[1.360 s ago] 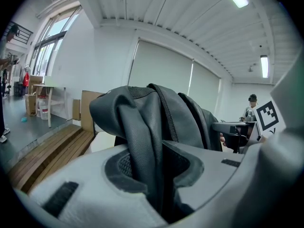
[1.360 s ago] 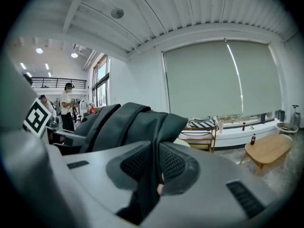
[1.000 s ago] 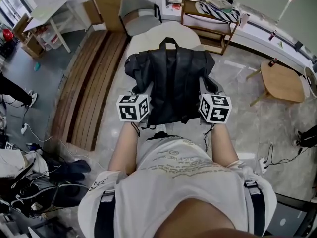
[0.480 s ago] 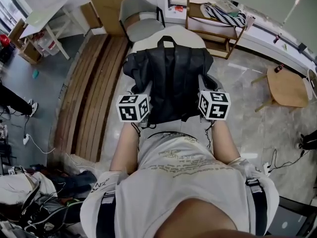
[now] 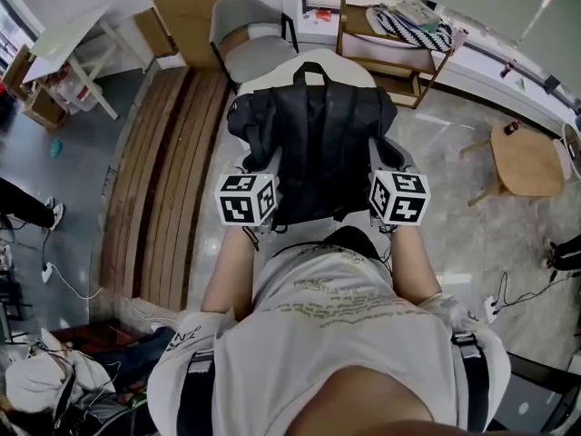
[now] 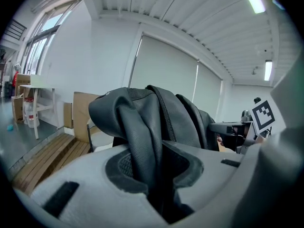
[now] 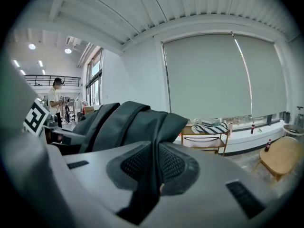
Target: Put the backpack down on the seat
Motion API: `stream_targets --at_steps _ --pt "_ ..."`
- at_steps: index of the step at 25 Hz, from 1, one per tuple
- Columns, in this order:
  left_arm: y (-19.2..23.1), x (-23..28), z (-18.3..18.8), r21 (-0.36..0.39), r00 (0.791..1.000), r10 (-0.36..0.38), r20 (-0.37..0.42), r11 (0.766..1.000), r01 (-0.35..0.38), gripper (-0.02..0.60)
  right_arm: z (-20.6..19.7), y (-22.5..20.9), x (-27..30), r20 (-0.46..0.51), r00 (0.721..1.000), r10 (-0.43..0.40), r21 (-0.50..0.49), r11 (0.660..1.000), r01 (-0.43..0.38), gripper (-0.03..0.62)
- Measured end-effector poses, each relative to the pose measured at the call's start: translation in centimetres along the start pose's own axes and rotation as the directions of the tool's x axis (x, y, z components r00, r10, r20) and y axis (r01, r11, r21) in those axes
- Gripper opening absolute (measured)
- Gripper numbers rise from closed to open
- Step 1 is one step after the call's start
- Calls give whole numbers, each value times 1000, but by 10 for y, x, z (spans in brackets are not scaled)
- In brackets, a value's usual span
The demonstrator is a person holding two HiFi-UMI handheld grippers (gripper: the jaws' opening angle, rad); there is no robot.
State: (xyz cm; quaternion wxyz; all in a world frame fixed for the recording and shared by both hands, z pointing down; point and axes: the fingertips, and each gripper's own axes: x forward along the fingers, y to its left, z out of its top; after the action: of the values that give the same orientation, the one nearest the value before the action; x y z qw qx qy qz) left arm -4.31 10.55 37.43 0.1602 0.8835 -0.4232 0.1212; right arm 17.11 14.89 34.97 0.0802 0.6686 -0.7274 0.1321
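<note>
Up before the cream seat (image 5: 354, 69), left gripper (image 5: 270, 160) and right gripper (image 5: 378, 158) each pinch a side of the black backpack (image 5: 318, 134), carrying it aloft; next, probably, lower it squarely onto that seat.

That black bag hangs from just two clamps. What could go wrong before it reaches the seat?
The left gripper and right gripper each pinch only a fold of the black leather-like backpack; it might slip and drop. The backpack hides much of the white cushioned seat in the head view, so it could land on an edge and slide off.
</note>
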Motion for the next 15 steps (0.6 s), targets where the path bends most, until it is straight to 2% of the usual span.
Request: stream_targets --at_steps 15 --pt "25 81 3 -6 997 -6 -77 1000 6 95 -6 -36 75 -38 998 42 30 999 -41 54"
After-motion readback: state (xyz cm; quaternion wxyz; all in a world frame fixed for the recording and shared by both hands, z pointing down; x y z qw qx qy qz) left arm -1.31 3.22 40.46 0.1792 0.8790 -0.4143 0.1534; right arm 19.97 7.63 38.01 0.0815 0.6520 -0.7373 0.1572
